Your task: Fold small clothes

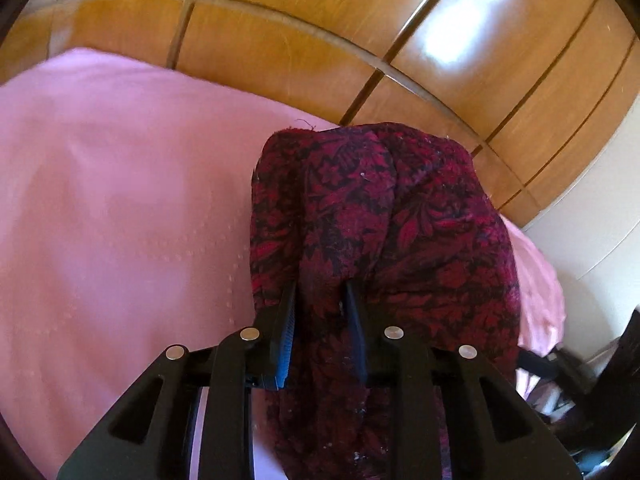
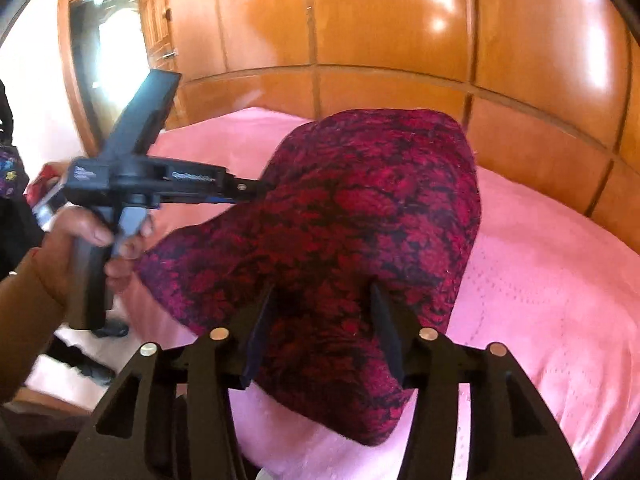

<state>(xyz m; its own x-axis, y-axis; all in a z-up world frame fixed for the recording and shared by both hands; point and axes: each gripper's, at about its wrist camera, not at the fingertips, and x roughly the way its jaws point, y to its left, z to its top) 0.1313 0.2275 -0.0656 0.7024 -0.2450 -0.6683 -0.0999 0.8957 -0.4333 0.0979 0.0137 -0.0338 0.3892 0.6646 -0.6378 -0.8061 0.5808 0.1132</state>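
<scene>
A dark red and black patterned cloth point(image 1: 380, 216) hangs bunched over a pink bed. My left gripper point(image 1: 320, 292) is shut on a fold of the cloth, which drapes over and between its fingers. In the right wrist view the cloth point(image 2: 360, 208) is lifted above the bed, and the left gripper point(image 2: 256, 190) reaches into its left edge from a person's hand. My right gripper point(image 2: 322, 296) has its jaws set wider, with the cloth's near part running between them; whether they press on it cannot be told.
The pink bedspread point(image 1: 120, 200) covers the bed point(image 2: 560, 300). A glossy wooden headboard and wall panels point(image 1: 320, 40) stand behind. A doorway or mirror frame point(image 2: 108, 48) is at the far left. Dark clutter point(image 1: 592, 380) lies beside the bed.
</scene>
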